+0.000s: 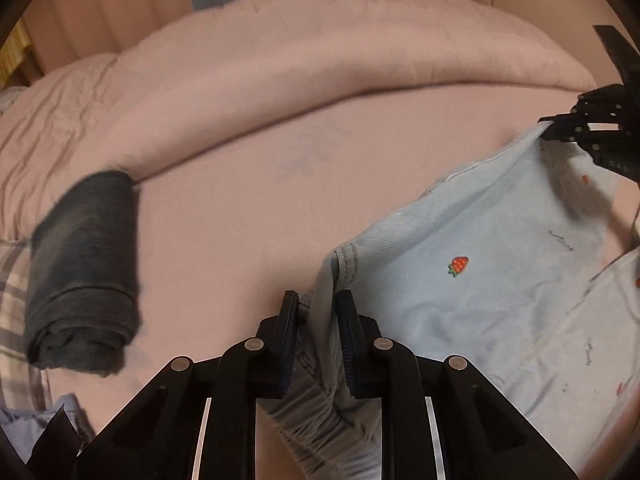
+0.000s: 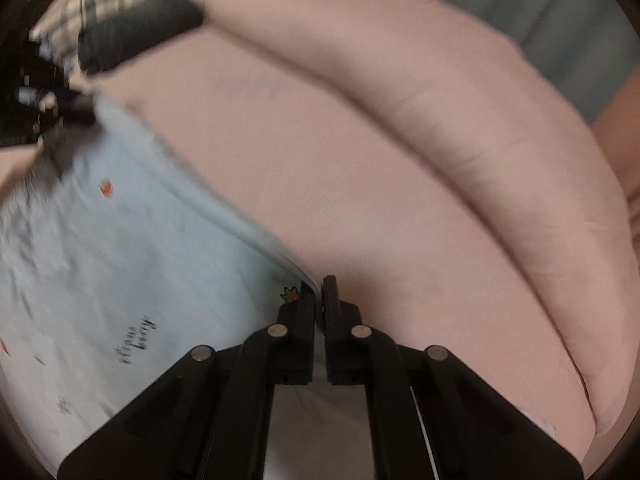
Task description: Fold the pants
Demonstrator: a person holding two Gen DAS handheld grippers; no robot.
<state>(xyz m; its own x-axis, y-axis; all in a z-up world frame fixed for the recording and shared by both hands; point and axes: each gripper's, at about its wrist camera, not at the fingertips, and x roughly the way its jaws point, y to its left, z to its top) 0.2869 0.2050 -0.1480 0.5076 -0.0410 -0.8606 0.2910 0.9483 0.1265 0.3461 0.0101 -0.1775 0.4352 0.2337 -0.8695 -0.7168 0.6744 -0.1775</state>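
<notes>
Pants, light blue, woven cotton-like cloth with a fine twill grain, scattered small strawberry prints and short lines of dark script; they lie spread on a pink bed sheet, stretched between the two tools. Left gripper: jaws clamped on the gathered elastic waistband, which bunches grey-blue and ruched between and below the pads. Right gripper: jaws closed tight on a thin edge of the cloth, seen edge-on as stacked layers just ahead of the tips; most of the cloth lies to the left of that tool. Progress, as judged: early; both corners are seized, the cloth looks flat or at most doubled once, and the main folds into a compact bundle appear still to come. Beyond the left gripper, to its left: a dark grey garment, soft knit, already folded into a thick rounded block, resting against a plaid cloth. Further ahead of both tools: a pink quilt, puffy, stitched, rolled into a long ridge. Background: peach and grey-green curtains, blurred.
</notes>
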